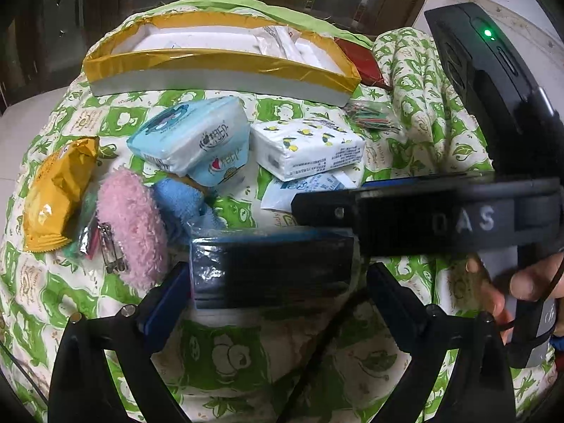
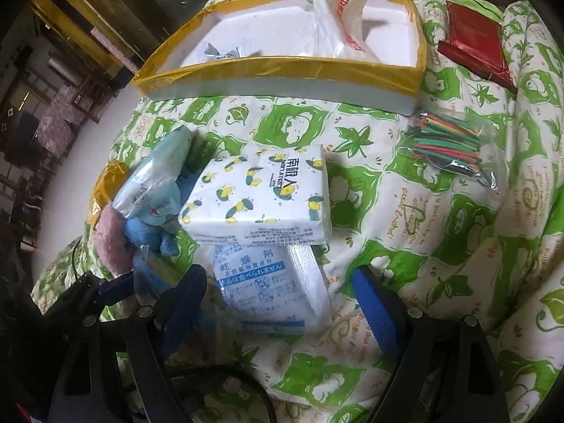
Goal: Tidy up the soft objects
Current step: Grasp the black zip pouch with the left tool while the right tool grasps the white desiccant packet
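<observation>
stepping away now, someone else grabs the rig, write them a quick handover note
Left tongs: open, straddling a dark wrapped pack, not clamped.
Right tongs: open, over the desiccant sachet, holding nothing.
Gold-rimmed box: holds a white plastic bag and a small packet.
Still on the quilt: lemon tissue pack, blue tissue pack, pink plush, blue cloth, yellow snack pack.
Left to do: move the soft items into the box.
</observation>
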Action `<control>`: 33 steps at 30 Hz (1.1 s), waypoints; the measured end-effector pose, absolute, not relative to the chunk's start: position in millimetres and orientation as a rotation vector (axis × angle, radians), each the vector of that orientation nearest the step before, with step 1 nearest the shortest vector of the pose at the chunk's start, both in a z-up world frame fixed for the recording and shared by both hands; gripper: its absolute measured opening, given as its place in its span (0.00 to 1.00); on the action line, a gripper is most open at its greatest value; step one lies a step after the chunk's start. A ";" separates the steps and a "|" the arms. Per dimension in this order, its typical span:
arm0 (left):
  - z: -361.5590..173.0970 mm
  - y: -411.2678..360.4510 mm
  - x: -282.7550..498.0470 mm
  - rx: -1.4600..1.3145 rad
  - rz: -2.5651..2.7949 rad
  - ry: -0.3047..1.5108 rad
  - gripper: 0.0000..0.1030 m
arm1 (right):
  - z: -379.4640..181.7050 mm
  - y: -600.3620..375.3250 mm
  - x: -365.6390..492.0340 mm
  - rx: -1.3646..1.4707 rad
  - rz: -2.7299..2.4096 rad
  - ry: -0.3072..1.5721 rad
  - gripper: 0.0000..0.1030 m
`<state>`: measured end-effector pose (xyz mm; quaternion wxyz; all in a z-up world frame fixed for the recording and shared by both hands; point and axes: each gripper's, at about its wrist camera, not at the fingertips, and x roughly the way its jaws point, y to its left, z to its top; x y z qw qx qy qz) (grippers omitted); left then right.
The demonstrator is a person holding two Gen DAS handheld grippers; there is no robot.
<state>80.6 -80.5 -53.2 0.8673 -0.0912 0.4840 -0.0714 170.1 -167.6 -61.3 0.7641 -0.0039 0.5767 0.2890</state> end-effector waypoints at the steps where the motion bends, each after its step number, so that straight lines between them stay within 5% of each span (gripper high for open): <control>1: -52.9 -80.8 79.9 -0.188 -0.149 1.008 0.91 | -61.8 -169.0 171.2 0.005 0.627 1.255 0.79; 3: -52.8 -79.1 77.9 -0.186 -0.144 1.005 0.80 | -61.2 -172.8 173.1 0.035 0.623 1.256 0.74; 7: -50.5 -75.7 70.9 -0.195 -0.154 1.000 0.77 | -61.0 -177.0 176.6 0.069 0.623 1.259 0.60; 33: -40.5 -35.8 55.5 -0.323 -0.089 0.967 0.77 | -19.9 -200.5 158.4 0.160 0.755 1.129 0.44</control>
